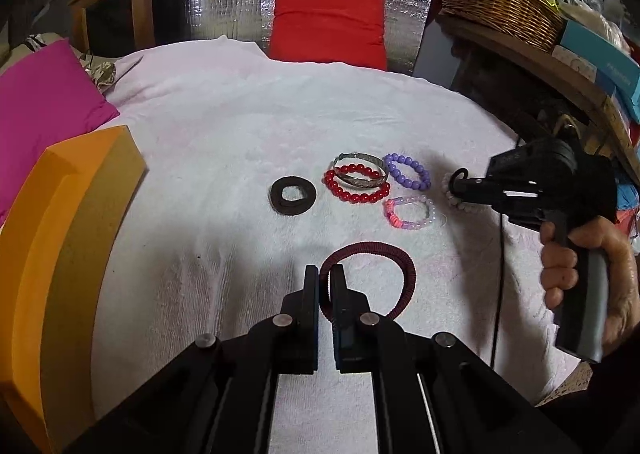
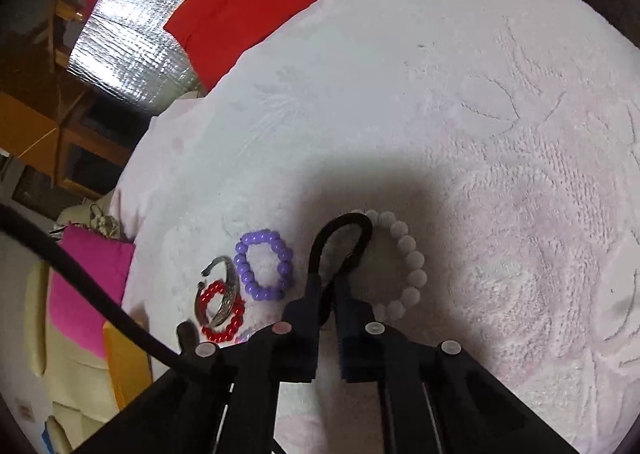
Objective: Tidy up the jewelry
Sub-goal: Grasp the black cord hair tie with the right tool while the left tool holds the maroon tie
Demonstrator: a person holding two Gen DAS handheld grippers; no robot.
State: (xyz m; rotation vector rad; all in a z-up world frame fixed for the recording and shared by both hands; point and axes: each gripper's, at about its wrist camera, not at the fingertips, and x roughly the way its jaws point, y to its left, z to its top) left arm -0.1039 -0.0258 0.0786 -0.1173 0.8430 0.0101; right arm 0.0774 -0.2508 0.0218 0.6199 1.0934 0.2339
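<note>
Orange foam block (image 1: 60,238): sits at the far left edge of the white towel (image 1: 224,126), away from all the jewelry.

Black fabric ring (image 1: 293,195): lies flat by itself on the towel, just left of the bead cluster; looks placed.

Left gripper (image 1: 325,278): jaws drawn nearly together, pinching the near rim of the maroon band (image 1: 370,278). The band's far arc seems to rest on the towel in front of the cluster, though whether it is lifted I cannot tell. It sits apart from the row behind it.

Red bead bracelet (image 1: 356,186): in the middle of the cluster, with the silver bangle (image 1: 359,174) lying across it, the two overlapping.

Purple bead bracelet (image 1: 407,171): just right of the bangle, flat on the towel.

Pink bead bracelet (image 1: 408,212): just in front of the purple one, near the red beads.

Right gripper (image 2: 330,286): jaws closed on a thin black loop (image 2: 344,238), which hangs over the towel beside the white bead bracelet (image 2: 404,266). In the left wrist view the loop sticks out from the tips, right by the white beads.

Progress, to my eye: a loose group has formed mid-towel, but the bangle and red beads are still piled together. The maroon band and the black loop are in the claws, not yet set down. I'd call it roughly halfway.
</note>
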